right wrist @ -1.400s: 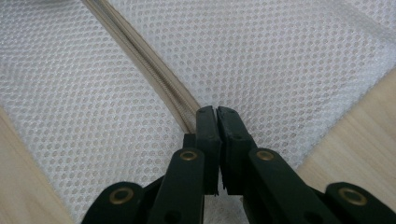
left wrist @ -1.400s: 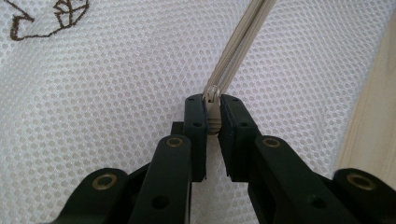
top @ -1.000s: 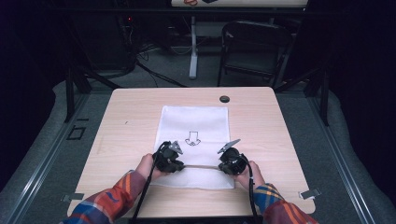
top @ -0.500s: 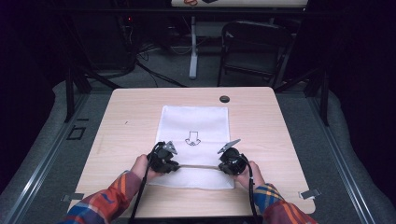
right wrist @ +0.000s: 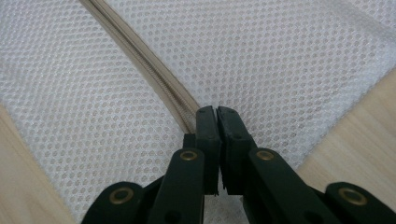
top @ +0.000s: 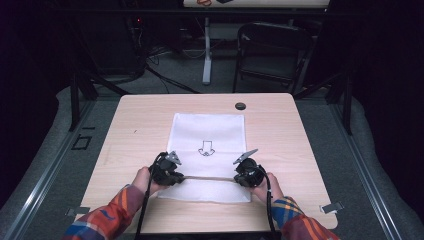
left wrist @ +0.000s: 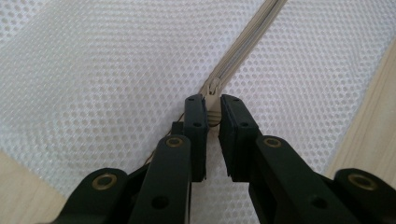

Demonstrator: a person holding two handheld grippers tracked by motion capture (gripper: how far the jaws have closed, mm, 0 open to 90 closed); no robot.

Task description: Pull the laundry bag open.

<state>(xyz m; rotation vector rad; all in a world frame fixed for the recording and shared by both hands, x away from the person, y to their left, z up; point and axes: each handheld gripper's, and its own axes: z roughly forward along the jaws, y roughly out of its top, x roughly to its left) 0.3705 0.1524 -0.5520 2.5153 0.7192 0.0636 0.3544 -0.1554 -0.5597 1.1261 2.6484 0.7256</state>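
White mesh bag [top: 209, 150], beige zipper [left wrist: 243, 44] taut; left gripper [left wrist: 212, 103] pinching slider [left wrist: 213, 88], right gripper [right wrist: 217, 112] apparently clamping zipper end.

White mesh bag [top: 209, 145]: one small dark printed emblem [top: 205, 148] at its centre, shaped like a downward arrow; no lettering legible anywhere in view.

The table [top: 150, 120] is a light wood top with rounded corners, standing on a grey floor. A white mesh bag [top: 210, 135] lies flat on its middle (a small dark drawing marks the mesh), with a beige zipper [top: 207, 178] running across its near part. A small black disc [top: 240, 106] sits by the far edge, well apart from the bag.
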